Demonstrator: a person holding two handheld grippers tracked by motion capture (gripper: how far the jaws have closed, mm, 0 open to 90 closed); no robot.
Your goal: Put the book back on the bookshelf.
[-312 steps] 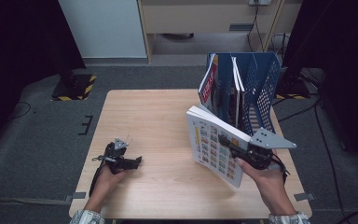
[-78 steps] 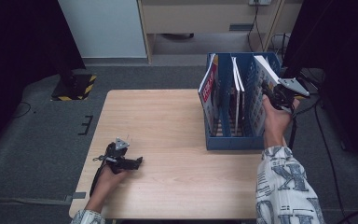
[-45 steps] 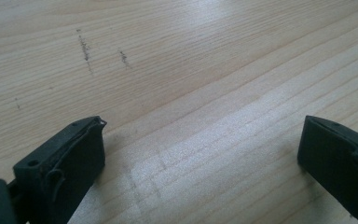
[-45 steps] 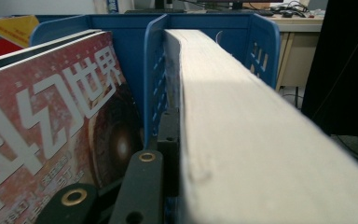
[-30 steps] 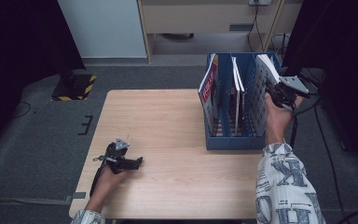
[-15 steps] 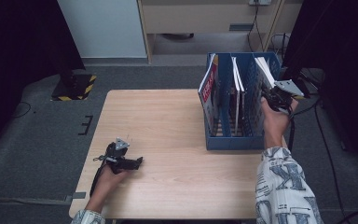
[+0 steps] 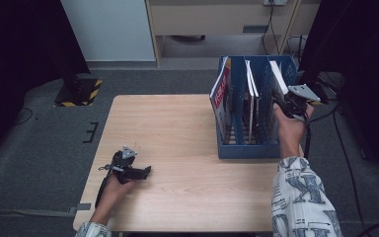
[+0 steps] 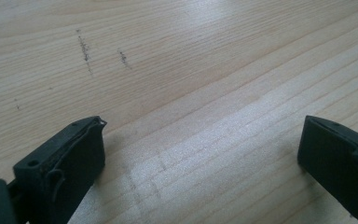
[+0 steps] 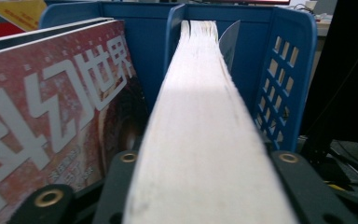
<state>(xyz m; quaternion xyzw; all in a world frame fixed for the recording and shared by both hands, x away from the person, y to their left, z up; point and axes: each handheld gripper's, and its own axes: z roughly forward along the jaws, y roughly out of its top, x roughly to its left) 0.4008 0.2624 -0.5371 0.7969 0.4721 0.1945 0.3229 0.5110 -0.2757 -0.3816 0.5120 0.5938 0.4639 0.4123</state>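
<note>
The right tongs (image 9: pixel 205 186) have just been opening, their jaws still flanking the thick book (image 9: pixel 200 121) now standing in the rightmost slot of the blue file rack (image 7: pixel 249 148): placement looks done. The left tongs (image 8: pixel 200 158) rest spread on the table (image 7: pixel 177 128). Three slots, three books.

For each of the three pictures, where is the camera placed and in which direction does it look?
High view: above the table's near side, looking forward and down; both forearms and hand-held grippers show.
Left gripper view: on the left hand-held gripper, facing bare tabletop.
Right gripper view: on the right hand-held gripper, facing the book in the blue rack.
Shared: rack and book also show from above.
</note>
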